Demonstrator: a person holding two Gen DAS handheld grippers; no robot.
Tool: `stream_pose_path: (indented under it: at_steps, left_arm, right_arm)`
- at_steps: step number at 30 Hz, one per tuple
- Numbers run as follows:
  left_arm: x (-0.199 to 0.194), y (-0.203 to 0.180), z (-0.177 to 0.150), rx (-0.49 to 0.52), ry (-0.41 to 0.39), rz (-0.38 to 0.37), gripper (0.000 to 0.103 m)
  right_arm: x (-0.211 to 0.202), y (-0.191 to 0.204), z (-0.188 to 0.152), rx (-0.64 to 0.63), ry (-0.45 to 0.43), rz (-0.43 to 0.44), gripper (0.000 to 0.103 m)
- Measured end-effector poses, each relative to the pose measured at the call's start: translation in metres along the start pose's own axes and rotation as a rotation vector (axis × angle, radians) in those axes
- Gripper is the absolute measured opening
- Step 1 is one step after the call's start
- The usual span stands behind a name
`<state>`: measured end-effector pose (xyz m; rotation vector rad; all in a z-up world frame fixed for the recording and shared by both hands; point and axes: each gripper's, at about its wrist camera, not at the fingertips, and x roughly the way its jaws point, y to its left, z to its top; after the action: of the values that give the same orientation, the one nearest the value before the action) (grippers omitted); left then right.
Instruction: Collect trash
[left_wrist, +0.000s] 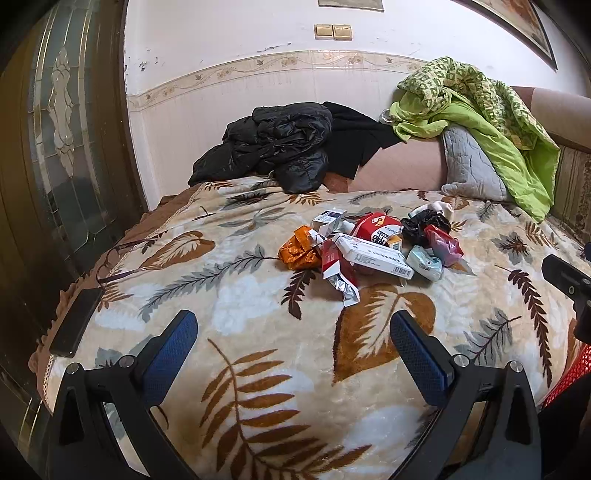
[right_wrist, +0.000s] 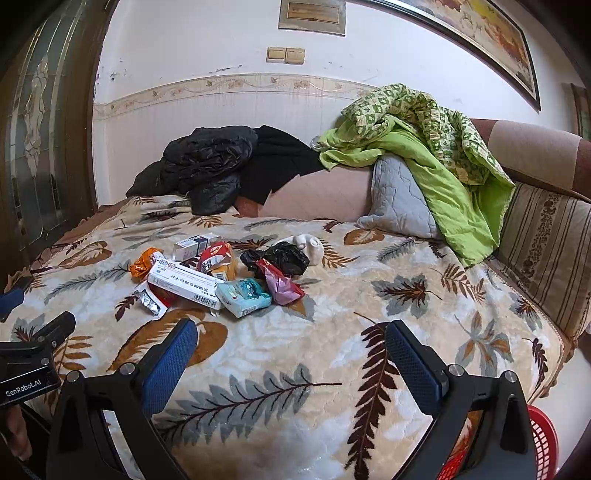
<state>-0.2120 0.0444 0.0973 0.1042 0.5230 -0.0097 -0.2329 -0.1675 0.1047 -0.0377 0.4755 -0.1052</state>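
A pile of trash lies on the leaf-patterned blanket (left_wrist: 258, 369) in the middle of the bed: a long white box (left_wrist: 373, 254) (right_wrist: 183, 282), an orange wrapper (left_wrist: 297, 249) (right_wrist: 142, 266), a red and silver wrapper (left_wrist: 338, 271), a red carton (left_wrist: 376, 225) (right_wrist: 214, 254), a black bag (left_wrist: 424, 221) (right_wrist: 280, 256), a pale blue pack (left_wrist: 424, 262) (right_wrist: 243, 297) and a pink wrapper (right_wrist: 280, 286). My left gripper (left_wrist: 293, 334) is open and empty, short of the pile. My right gripper (right_wrist: 291, 343) is open and empty, short of the pile.
A red mesh basket (right_wrist: 543, 439) stands at the bed's near right corner. A black phone (left_wrist: 75, 321) lies at the bed's left edge. A black jacket (left_wrist: 269, 144), a grey pillow (right_wrist: 399, 199) and a green quilt (right_wrist: 436, 147) lie at the back. A glass door (left_wrist: 55, 129) is on the left.
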Motion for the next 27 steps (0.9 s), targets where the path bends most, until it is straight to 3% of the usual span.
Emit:
stream_pose_path:
  at_steps: [27]
  left_arm:
    - [-0.0002,-0.0008,0.0006,-0.003,-0.001,-0.001,0.103]
  right_arm:
    - [-0.0007,-0.0022,0.0011,0.0,0.002,0.002,0.103]
